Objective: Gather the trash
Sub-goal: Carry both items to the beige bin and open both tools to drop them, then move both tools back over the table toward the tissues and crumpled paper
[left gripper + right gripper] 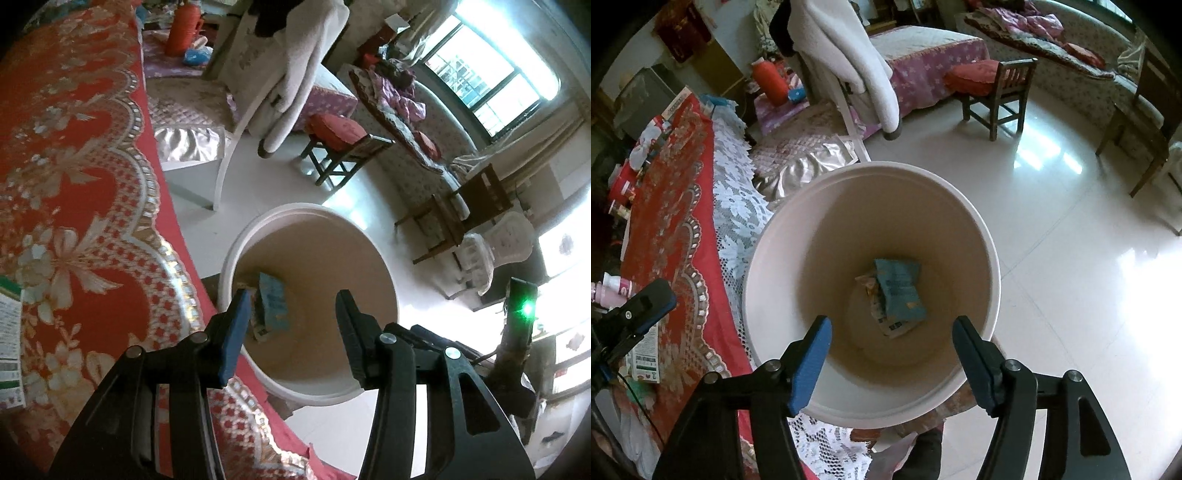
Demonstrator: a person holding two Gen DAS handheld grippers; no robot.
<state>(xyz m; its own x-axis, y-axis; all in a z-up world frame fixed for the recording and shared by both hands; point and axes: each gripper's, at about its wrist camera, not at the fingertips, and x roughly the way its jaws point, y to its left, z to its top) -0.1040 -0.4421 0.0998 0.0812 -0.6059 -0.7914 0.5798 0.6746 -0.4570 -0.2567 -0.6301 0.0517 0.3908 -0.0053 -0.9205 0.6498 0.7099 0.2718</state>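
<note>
A white trash bin [964,206] stands on the floor beside the red-clothed table [676,206]. Inside it lie a blue packet [899,288] and other wrappers. My right gripper [890,332] is open and empty, right above the bin's mouth. My left gripper [291,314] is open and empty, over the table edge and the bin [373,251]; the blue packet [271,302] shows between its fingers. A green-and-white carton [9,332] lies on the table at the far left; it also shows in the right wrist view [646,358]. The left gripper's finger [646,306] shows at the left of the right wrist view.
Bottles and clutter [624,184] sit along the table's far side. A white lace cloth [735,206] hangs at the table edge. A chair with a white garment [857,62], a wooden stool with a red cushion [993,85] and a sofa [1071,48] stand across the tiled floor.
</note>
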